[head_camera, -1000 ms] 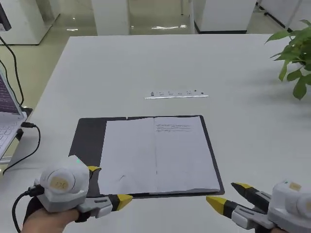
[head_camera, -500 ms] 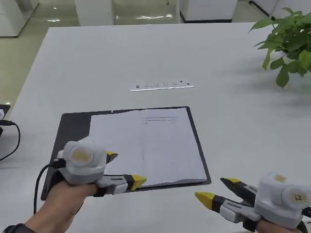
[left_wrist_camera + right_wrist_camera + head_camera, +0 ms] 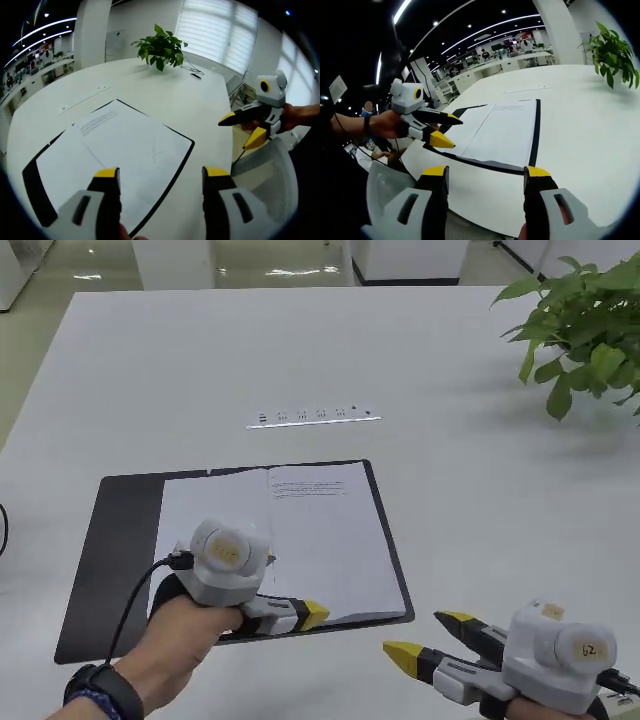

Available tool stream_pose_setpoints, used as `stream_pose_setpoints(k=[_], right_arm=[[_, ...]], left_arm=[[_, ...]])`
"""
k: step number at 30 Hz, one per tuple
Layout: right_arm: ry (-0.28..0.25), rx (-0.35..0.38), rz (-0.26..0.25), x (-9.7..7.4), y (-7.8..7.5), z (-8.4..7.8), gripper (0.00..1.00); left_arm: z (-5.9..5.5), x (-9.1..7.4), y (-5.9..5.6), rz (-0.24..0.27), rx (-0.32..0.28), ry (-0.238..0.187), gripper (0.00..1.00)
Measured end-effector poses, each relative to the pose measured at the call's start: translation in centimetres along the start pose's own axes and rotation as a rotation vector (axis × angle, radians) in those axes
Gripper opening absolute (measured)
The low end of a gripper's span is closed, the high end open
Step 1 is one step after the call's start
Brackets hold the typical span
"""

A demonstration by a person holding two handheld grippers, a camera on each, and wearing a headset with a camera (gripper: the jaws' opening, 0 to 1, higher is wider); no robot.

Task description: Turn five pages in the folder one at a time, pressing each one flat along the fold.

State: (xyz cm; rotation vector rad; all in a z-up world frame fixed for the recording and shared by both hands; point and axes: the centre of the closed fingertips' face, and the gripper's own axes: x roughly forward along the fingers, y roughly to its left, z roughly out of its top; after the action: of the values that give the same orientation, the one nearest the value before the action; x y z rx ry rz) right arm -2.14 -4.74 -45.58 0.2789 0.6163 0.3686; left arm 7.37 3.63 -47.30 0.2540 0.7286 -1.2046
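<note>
The folder [image 3: 330,540] lies open on the white table, black cover under white pages, with printed lines at the top of the right page. My left gripper [image 3: 292,588] is open and hovers over the folder's near edge at the foot of the pages, holding nothing. The folder [image 3: 125,150] spreads out beyond that gripper [image 3: 161,173]. My right gripper [image 3: 428,636] is open too, off the folder's near right corner and above bare table. In its own view the right gripper [image 3: 485,172] points at the folder [image 3: 505,132], with the left gripper [image 3: 449,131] in from the left.
A leafy plant [image 3: 580,330] stands at the far right of the table. A flush socket strip [image 3: 310,418] is set into the tabletop beyond the folder. A black cable [image 3: 140,600] trails from the left gripper. A white mesh chair [image 3: 260,170] sits at the table's near edge.
The left gripper has moved right and forward, from off the folder's near left corner to over the foot of its pages. The right gripper has stayed by the near right corner. The head camera has turned right.
</note>
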Motion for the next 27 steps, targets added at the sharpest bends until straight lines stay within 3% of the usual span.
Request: stream_pose_setpoints(k=[6, 10, 13, 23, 27], right_arm=[[0.0, 0.008, -0.001, 0.0, -0.2, 0.0, 0.58], [0.003, 0.01, 0.002, 0.0, -0.4, -0.1, 0.58], [0.006, 0.013, 0.004, 0.1, -0.7, -0.1, 0.58], [0.039, 0.016, 0.012, -0.1, -1.4, -0.9, 0.58], [0.044, 0.021, 0.014, -0.1, -1.7, -1.0, 0.58]], left_arm=[[0.5, 2.6, -0.9, -0.007, -0.008, 0.007, 0.65], [0.9, 4.3, -1.7, -0.017, 0.041, 0.018, 0.65], [1.2, 5.7, -1.9, -0.025, 0.034, 0.014, 0.64], [1.1, 8.9, -1.4, 0.021, -0.028, 0.005, 0.63], [0.6, 10.1, -1.4, 0.026, -0.038, 0.02, 0.62]])
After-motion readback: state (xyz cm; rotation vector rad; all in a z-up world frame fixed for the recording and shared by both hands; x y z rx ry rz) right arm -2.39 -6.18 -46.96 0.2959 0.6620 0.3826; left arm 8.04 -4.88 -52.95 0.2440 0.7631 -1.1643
